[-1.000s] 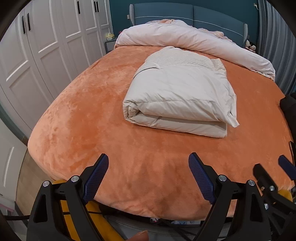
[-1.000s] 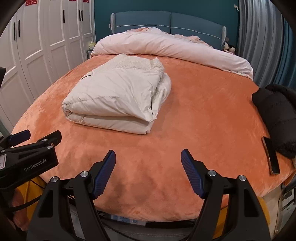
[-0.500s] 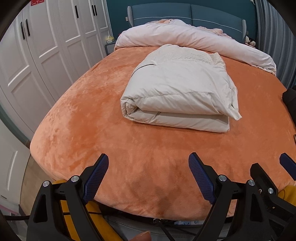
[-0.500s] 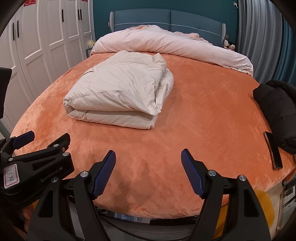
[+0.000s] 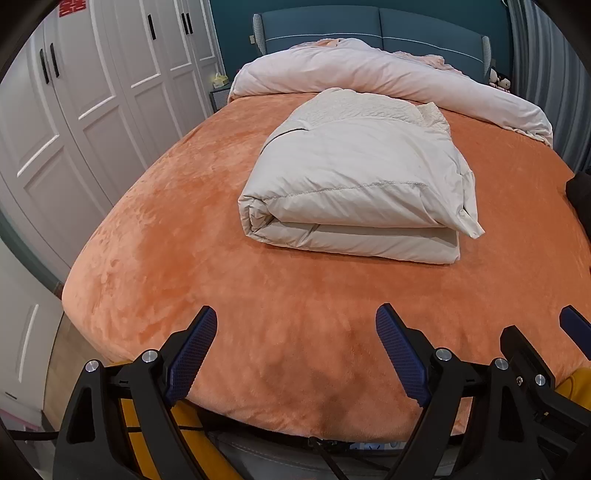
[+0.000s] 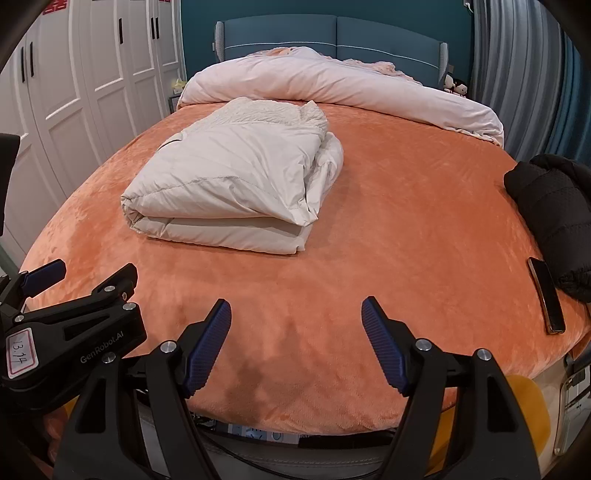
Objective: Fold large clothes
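A cream padded coat lies folded into a thick rectangle in the middle of the orange bed; it also shows in the right wrist view. My left gripper is open and empty, over the bed's near edge, well short of the coat. My right gripper is open and empty, also at the near edge, with the coat ahead and to the left. The left gripper's body shows at the left of the right wrist view.
A pink duvet is bunched along the blue headboard. A black garment and a dark phone lie at the bed's right edge. White wardrobe doors line the left wall.
Both grippers have moved slightly forward and up toward the bed; the folded coat looks a bit nearer. Both stay open and empty. The coat has not moved.
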### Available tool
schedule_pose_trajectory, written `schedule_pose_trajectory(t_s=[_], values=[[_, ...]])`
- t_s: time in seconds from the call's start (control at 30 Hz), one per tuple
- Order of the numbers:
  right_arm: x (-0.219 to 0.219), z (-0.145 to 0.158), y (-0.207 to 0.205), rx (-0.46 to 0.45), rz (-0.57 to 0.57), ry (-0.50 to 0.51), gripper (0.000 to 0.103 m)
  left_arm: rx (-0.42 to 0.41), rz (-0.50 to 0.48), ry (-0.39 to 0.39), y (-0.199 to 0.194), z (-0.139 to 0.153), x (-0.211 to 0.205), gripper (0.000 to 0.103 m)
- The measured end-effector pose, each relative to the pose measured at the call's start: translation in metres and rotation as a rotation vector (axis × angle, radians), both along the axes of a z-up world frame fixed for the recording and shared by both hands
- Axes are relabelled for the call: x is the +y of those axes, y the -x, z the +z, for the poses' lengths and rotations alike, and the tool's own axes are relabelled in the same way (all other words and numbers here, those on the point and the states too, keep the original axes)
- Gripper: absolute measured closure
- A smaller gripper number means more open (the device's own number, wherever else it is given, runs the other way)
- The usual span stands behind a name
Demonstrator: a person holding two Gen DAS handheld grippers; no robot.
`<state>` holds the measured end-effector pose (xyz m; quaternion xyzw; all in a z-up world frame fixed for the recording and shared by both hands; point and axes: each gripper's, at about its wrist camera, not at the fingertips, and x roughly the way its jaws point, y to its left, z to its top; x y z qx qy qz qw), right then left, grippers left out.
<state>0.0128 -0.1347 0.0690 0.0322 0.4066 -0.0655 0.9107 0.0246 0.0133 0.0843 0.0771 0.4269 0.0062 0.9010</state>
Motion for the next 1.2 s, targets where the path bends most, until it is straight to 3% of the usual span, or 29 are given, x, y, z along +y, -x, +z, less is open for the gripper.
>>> schedule_pose_trajectory(t_s=[0.7, 1.2], values=[[0.001, -0.001, -0.002, -0.003, -0.004, 0.005, 0.032, -0.006, 0.011, 0.0, -0.009, -0.001, 0.005, 0.017], [-0.001, 0.003, -0.026, -0.023, -0.02, 0.027, 0.033, -0.015, 0.033, -0.004, -0.028, 0.002, 0.004, 0.022]])
